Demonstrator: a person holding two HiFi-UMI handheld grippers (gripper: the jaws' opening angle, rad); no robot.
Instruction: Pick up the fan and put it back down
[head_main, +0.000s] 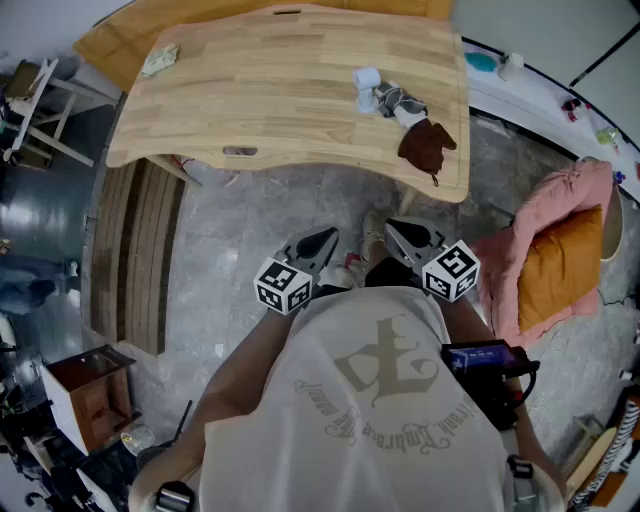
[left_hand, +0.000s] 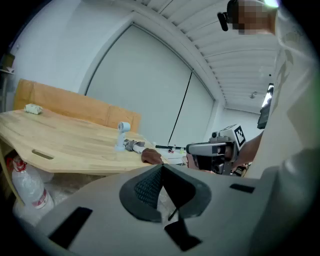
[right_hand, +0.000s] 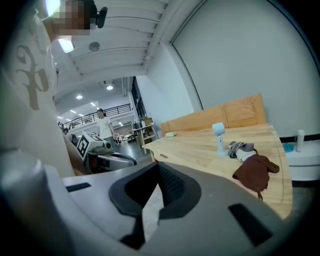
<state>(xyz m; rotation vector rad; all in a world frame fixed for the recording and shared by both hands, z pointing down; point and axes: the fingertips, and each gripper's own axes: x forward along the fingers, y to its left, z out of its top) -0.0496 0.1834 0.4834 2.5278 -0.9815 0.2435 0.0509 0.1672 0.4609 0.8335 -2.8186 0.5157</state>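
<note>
A small pale-blue fan (head_main: 367, 78) stands upright on the wooden table (head_main: 270, 100), toward its right end. A grey cloth (head_main: 393, 99) and a brown cloth (head_main: 426, 145) lie right beside it. The fan (left_hand: 122, 131) shows far off in the left gripper view, and the fan (right_hand: 218, 133) is just as distant in the right gripper view. My left gripper (head_main: 324, 241) and right gripper (head_main: 399, 233) hang side by side close to my body, short of the table's near edge. Both are shut with nothing between the jaws.
A crumpled scrap (head_main: 160, 59) lies at the table's far left. A pink blanket with an orange cushion (head_main: 560, 255) sits on the floor at right. A slatted wooden bench (head_main: 140, 250) stands at left, with a plastic bottle (left_hand: 27, 187) under the table.
</note>
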